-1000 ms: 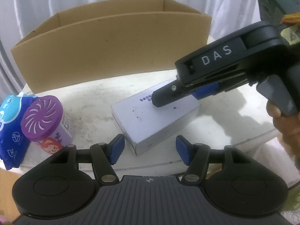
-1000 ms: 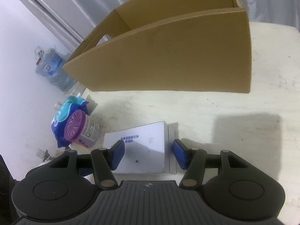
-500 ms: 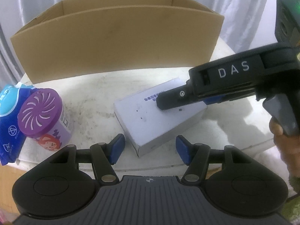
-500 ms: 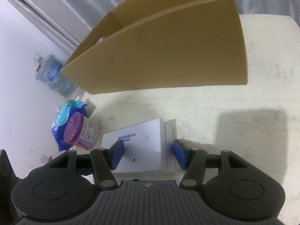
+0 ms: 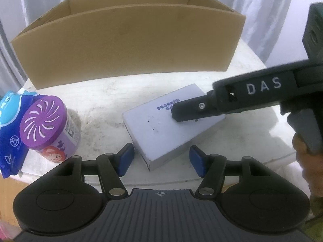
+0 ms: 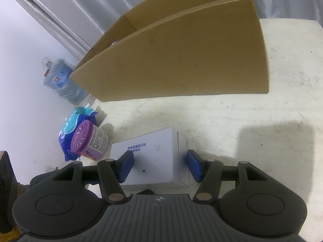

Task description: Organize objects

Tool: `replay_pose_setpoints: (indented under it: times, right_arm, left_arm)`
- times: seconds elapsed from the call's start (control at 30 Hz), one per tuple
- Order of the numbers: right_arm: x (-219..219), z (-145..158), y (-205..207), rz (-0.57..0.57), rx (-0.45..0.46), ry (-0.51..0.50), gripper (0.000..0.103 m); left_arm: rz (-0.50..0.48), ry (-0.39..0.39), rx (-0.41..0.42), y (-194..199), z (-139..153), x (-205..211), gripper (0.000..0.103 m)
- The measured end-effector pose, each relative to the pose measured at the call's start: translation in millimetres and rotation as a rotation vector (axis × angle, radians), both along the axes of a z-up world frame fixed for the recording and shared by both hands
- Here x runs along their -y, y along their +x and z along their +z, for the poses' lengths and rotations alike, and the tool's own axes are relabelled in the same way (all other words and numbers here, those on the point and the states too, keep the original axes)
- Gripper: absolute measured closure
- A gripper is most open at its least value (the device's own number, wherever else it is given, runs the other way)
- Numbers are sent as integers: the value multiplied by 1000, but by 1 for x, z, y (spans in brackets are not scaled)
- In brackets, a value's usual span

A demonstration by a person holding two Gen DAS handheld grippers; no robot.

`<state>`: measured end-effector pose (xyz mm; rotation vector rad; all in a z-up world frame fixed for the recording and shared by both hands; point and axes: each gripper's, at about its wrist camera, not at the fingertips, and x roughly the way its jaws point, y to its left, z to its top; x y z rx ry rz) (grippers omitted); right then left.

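A: Where is the white box (image 5: 171, 125)?

B: Flat on the white tabletop (image 5: 113, 100), lying at a slant in front of the big cardboard box (image 5: 129, 46), which stands at 12 o'clock from it. A purple-lidded canister (image 5: 50, 125) sits at 9 o'clock, touching a blue packet (image 5: 10, 133) at the tabletop's edge.

A: What is the left claw (image 5: 160, 160) doing?

B: Its jaws stand about half open with the near corner of the white box between the blue pads (image 5: 125, 159). I see a gap on each side, so nothing is held.

A: And the right claw (image 6: 160, 165)?

B: Also about half open, astride the white box's far end. In its own view one pad is over the box top and the other is just beside the box's side. Whether either pad touches, I cannot tell. From the left view it comes in from 3 o'clock, with a hand (image 5: 308, 161) on its grip.

A: Anything off the tabletop?

B: A water jug (image 6: 60, 84) on the floor by the wall.
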<state>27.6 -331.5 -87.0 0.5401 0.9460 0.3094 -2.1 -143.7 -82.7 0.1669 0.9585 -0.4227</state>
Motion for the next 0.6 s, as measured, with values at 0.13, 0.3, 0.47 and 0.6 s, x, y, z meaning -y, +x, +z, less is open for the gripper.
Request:
replay_pose_setpoints:
  times: [0.13, 0.3, 0.47, 0.6]
  right_arm:
    - [2, -1, 0, 16, 9, 7, 42]
    - [4, -2, -2, 39, 30, 8, 43]
    - [3, -2, -5, 42, 44, 1, 42]
    - [4, -3, -7, 38, 49, 9, 39]
  left_arm:
    - [25, -20, -12, 1, 4, -4, 40]
    - [22, 8, 16, 2, 4, 2, 33]
    - [30, 22, 33, -2, -3, 13, 22]
    - [44, 0, 49, -3, -10, 19, 7]
